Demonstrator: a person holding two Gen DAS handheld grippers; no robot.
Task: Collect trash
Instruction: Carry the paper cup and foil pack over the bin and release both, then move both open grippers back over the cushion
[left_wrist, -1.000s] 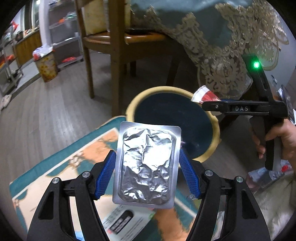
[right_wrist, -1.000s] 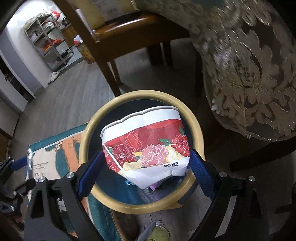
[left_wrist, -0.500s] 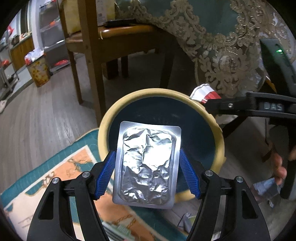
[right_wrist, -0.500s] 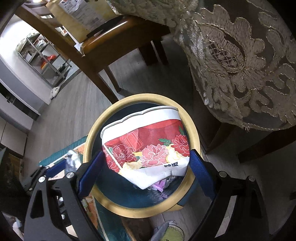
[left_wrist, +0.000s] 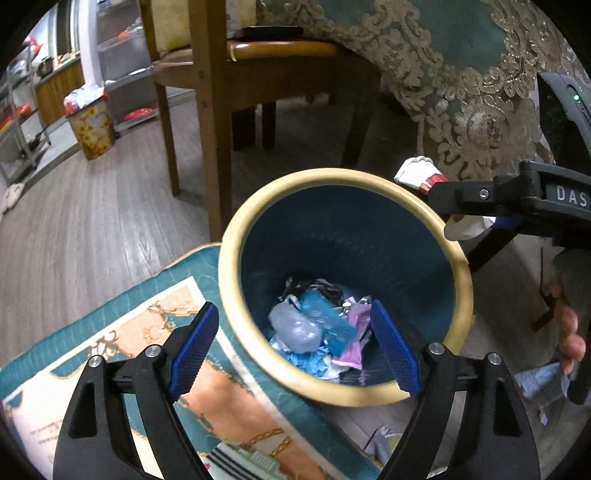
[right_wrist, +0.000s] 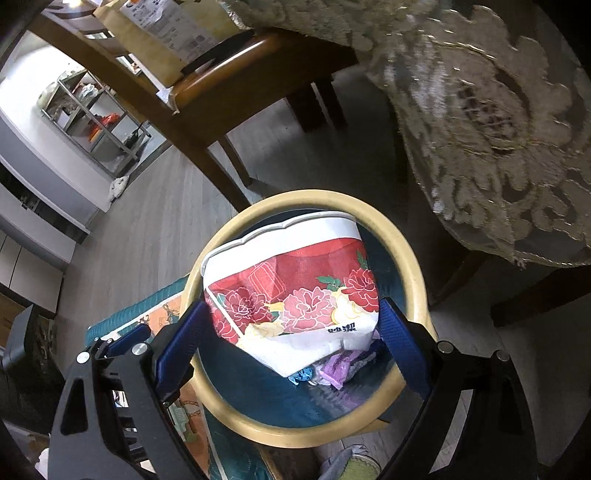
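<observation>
A round bin with a cream rim (left_wrist: 229, 258) and dark blue inside stands on the floor, with crumpled wrappers and plastic (left_wrist: 317, 332) at its bottom. My left gripper (left_wrist: 293, 306) hangs over the bin's near edge. Its jaws are opening and nothing is between them. My right gripper (right_wrist: 291, 306) is shut on a crushed paper cup (right_wrist: 291, 280), white with red flowers, held above the bin's mouth (right_wrist: 413, 266). In the left wrist view that cup (left_wrist: 417, 171) pokes out past the bin's far right rim.
A wooden chair (left_wrist: 218, 110) stands just behind the bin. A lace-edged tablecloth (left_wrist: 461, 92) hangs at the right. A patterned rug (left_wrist: 129, 332) lies under the bin's left side. A small flowered bin (left_wrist: 90, 129) stands far left. A paper scrap (left_wrist: 543, 380) lies by the person's fingers (left_wrist: 569, 332).
The foil tray that sat between the left jaws is gone from them, and the jaws stand wider. The left gripper came forward and down over the bin. The right gripper still holds the cup.
</observation>
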